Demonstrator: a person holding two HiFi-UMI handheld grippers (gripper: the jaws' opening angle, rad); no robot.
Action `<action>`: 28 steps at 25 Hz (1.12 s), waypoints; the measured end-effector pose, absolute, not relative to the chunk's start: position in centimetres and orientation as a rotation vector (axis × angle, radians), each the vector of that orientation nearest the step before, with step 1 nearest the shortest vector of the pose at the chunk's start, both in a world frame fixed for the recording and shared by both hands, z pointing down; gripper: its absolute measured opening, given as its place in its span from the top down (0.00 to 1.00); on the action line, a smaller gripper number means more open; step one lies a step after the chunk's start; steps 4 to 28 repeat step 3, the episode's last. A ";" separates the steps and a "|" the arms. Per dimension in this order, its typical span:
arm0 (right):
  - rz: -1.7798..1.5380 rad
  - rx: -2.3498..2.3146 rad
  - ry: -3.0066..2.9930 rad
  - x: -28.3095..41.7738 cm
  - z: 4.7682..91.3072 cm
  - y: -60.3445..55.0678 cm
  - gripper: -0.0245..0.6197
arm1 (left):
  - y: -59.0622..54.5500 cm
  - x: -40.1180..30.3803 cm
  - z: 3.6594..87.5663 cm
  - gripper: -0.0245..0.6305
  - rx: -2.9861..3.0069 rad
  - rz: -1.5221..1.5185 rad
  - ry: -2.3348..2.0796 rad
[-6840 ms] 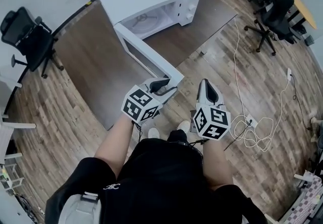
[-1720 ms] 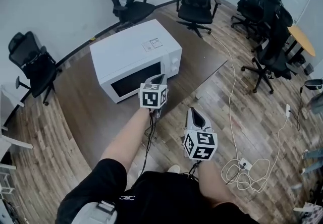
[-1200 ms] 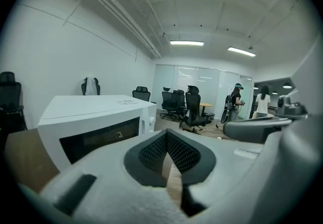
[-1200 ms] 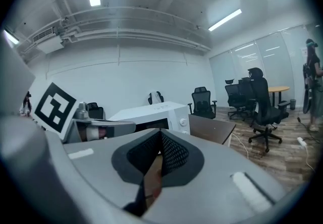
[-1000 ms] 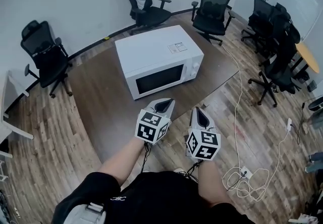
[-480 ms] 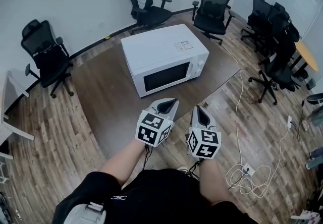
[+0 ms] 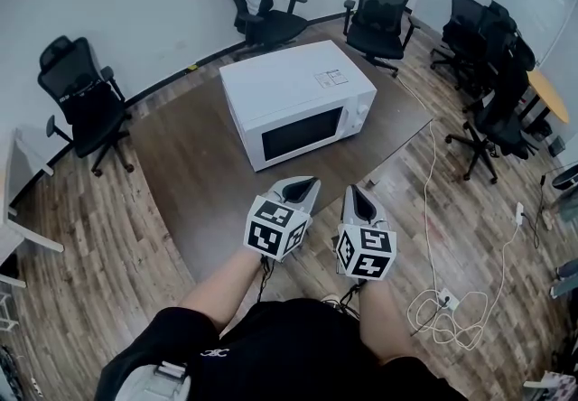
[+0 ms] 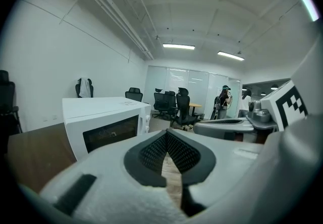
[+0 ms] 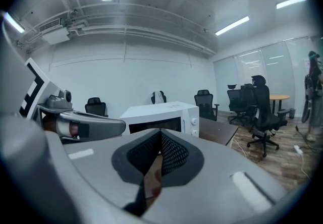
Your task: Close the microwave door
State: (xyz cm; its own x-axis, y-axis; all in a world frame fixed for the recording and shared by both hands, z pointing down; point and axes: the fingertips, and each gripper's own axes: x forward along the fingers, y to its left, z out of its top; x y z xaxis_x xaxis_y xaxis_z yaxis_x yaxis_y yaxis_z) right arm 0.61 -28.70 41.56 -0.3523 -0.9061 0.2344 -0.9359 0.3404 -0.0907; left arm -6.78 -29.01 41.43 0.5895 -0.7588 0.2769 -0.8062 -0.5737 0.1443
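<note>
- Microwave (image 7: 298, 88): white casing, with a dark, near-black door window.
- Surface (image 7: 185, 164): dark brown.
- Floor (image 7: 81, 250): wood planks in mixed light and mid browns.
- Left gripper (image 7: 302, 183) and right gripper (image 7: 354, 194): pale grey bodies, each with a cube of black-and-white square markers.
- Fingers (image 8: 151, 151): dark grey, with a fine mesh pattern.
- Chairs (image 7: 79, 101): black.
- Cable (image 7: 442, 302): white.
- Shirt (image 7: 289, 354): black.

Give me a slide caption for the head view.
White microwave, door closed, on a brown table; left gripper and right gripper, both shut and empty, held side by side short of it.
</note>
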 end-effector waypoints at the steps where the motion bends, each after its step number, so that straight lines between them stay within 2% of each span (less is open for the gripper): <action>1: 0.315 1.698 -2.452 0.5 41.6 -28.7 0.95 | -29.0 -6.9 41.5 0.94 2.565 0.273 -1.289; 28: 0.313 1.700 -2.452 0.3 41.6 -28.8 0.95 | -29.0 -7.0 41.7 0.94 2.566 0.280 -1.286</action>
